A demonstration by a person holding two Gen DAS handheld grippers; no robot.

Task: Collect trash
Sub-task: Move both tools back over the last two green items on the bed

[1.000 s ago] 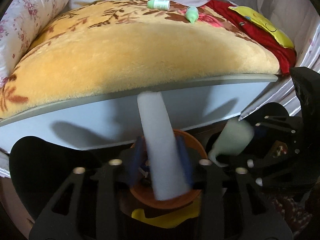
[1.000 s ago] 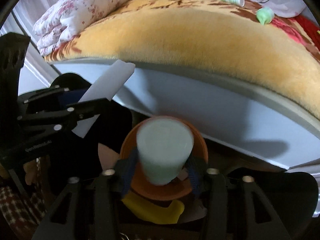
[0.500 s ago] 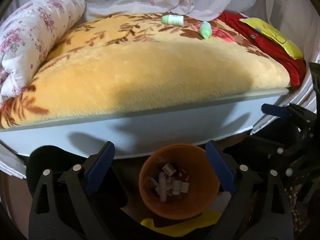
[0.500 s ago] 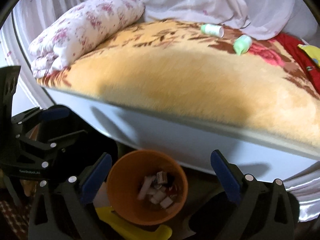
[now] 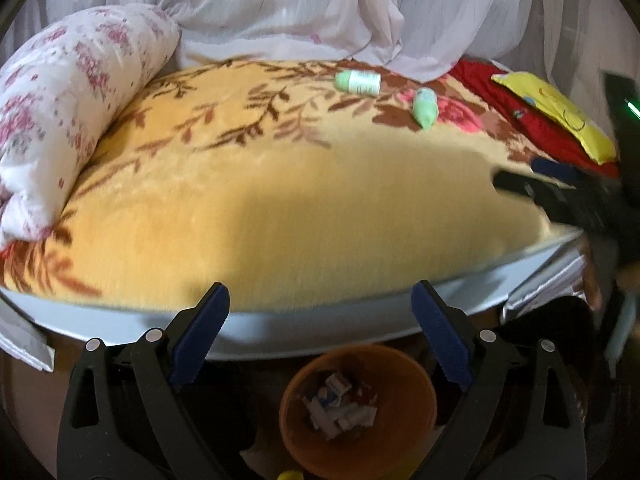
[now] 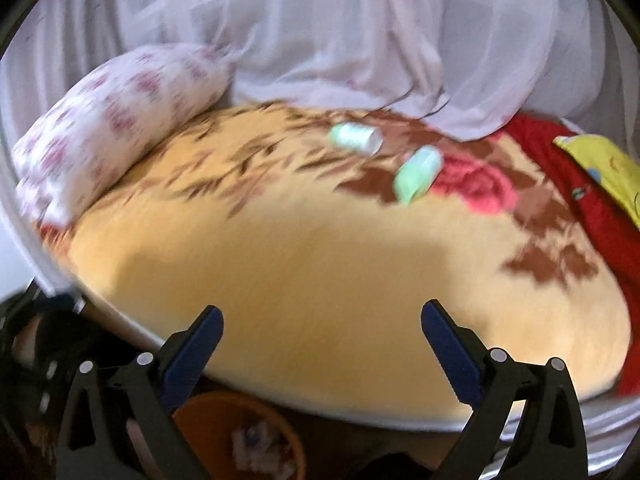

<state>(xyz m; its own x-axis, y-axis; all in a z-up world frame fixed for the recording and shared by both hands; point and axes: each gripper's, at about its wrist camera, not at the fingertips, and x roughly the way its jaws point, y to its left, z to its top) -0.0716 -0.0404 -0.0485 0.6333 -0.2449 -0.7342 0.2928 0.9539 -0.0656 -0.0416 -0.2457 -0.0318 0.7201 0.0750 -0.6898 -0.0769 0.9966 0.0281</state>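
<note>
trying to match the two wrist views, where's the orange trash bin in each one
Left wrist: the orange trash bin sits bottom centre, below the bed edge, between the open left claw's fingers, paper scraps inside.
Right wrist: the bin is bottom left, cut off by the frame, behind the right claw's left finger.
Shared landmark: the two green bottles on the yellow blanket.
</note>
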